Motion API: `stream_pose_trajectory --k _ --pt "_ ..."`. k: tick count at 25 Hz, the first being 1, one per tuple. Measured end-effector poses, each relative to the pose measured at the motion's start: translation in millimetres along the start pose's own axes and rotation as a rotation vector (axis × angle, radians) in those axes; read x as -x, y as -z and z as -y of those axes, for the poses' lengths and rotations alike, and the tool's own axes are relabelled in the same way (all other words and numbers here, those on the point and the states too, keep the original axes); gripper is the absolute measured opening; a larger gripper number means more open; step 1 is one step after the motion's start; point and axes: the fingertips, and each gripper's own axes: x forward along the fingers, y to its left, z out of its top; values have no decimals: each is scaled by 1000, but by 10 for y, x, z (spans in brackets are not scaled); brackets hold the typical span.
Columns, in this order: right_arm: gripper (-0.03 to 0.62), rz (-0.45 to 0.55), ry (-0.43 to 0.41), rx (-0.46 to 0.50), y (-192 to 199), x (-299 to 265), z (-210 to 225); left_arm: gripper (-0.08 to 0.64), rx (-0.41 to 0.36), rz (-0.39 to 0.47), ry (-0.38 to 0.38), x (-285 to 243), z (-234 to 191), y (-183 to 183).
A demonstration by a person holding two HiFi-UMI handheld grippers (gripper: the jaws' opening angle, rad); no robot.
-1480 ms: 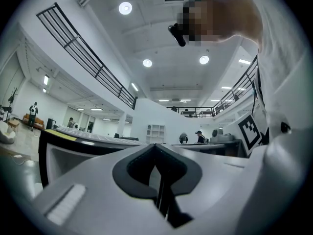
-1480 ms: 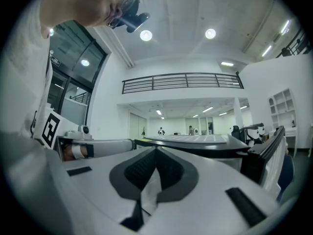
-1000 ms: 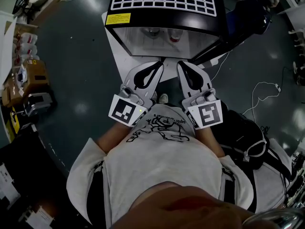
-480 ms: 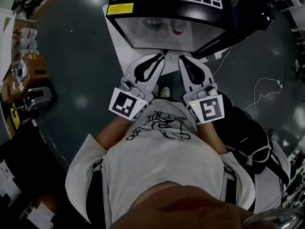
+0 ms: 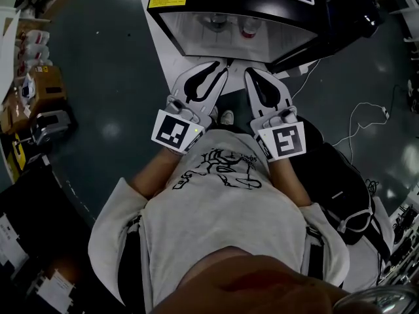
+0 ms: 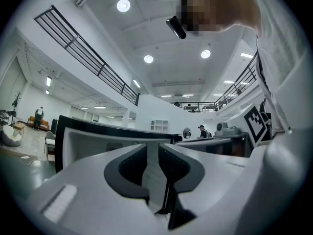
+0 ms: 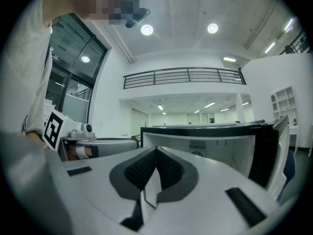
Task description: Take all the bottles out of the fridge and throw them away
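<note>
Okay, your left hand-held gripper (image 6: 152, 155) has just cracked its jaws open a little, with nothing between them, while the right hand-held gripper (image 7: 155, 155) is shut and empty. Looks like you're setting up the first grab, since the bottles (image 5: 216, 23) sit inside the open fridge (image 5: 229, 6) right ahead.

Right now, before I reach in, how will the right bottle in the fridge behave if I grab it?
The right bottle looks pale, possibly clear plastic, so it is likely light and slightly squashy. It seems to stand upright close beside the other bottle, so a sideways nudge could tip it into that one.
</note>
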Motion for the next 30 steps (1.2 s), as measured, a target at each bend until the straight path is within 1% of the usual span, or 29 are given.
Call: stream_pose_trajectory --k 4,7,9,12,18,24,30 --pt "8 -7 4 20 74 24 -63 71 -8 -12 -13 54 -28 95" --pt "9 -6 15 24 101 45 -127 75 -21 -56 -27 131 -35 206" --pt "9 -14 19 29 162 -14 -93 80 -27 -74 -36 103 -104 308" --pt "9 -28 24 36 290 -116 -3 90 -25 -71 -34 14 -205 433" --pt "8 -36 41 37 470 -144 8 104 -21 -73 -26 -2 -251 509" --pt "9 -45 53 37 642 -210 126 117 -10 -80 -29 -162 -330 674" --pt "9 -54 60 51 770 -324 213 118 -22 -102 -38 -296 -470 861"
